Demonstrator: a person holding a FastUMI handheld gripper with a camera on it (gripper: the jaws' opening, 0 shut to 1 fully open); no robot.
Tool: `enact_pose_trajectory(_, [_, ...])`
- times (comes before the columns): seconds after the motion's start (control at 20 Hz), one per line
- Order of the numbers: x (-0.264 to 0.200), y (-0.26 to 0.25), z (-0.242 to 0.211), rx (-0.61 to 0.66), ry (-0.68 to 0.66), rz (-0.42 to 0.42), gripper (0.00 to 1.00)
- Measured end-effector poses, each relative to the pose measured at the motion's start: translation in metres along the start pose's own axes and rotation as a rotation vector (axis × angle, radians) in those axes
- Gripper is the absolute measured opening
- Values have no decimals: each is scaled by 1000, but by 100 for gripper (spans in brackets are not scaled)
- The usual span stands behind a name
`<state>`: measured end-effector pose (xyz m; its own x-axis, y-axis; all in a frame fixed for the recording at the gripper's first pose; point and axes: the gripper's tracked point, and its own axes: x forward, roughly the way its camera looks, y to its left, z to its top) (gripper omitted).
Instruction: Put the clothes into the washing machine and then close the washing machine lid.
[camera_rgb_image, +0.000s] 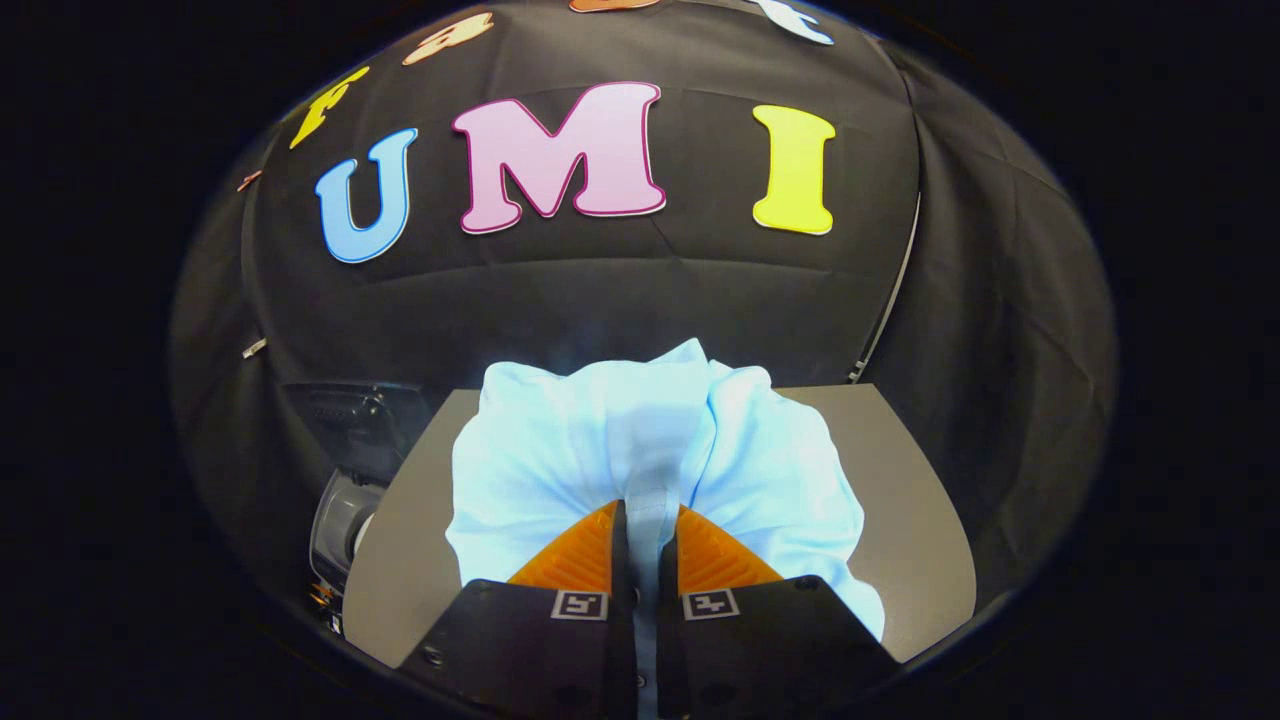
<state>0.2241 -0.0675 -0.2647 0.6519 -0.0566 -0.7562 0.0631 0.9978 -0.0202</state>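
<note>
Clothes (600, 450), a pale blue bundle, are pinched by a fold between the nearly closed fingers of the gripper (643, 520) and spread toward twelve o'clock over the grey table (900, 480). At about nine o'clock, off the table's edge, sits the washing machine (345, 500). Loading and lid-closing both remain undone.

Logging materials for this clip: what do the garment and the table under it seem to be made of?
Garment: soft woven cloth, probably cotton, matte; it folds and bunches where the gripper is shut on it. Table: smooth, matte, grey board, perhaps laminate; flat with a crisp edge.
</note>
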Motion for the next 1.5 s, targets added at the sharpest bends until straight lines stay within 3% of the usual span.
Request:
enact_pose_trajectory(0.15, [-18,5,10,27,-25,26,13])
enact_pose_trajectory(0.65, [-158,43,107,4,-364,119,12])
enact_pose_trajectory(0.9, [-212,91,147,-17,-494,188,12])
enact_pose_trajectory(1.1, [-228,141,163,-30,-550,261,12])
enact_pose_trajectory(1.5, [-205,270,157,-67,-521,475,12])
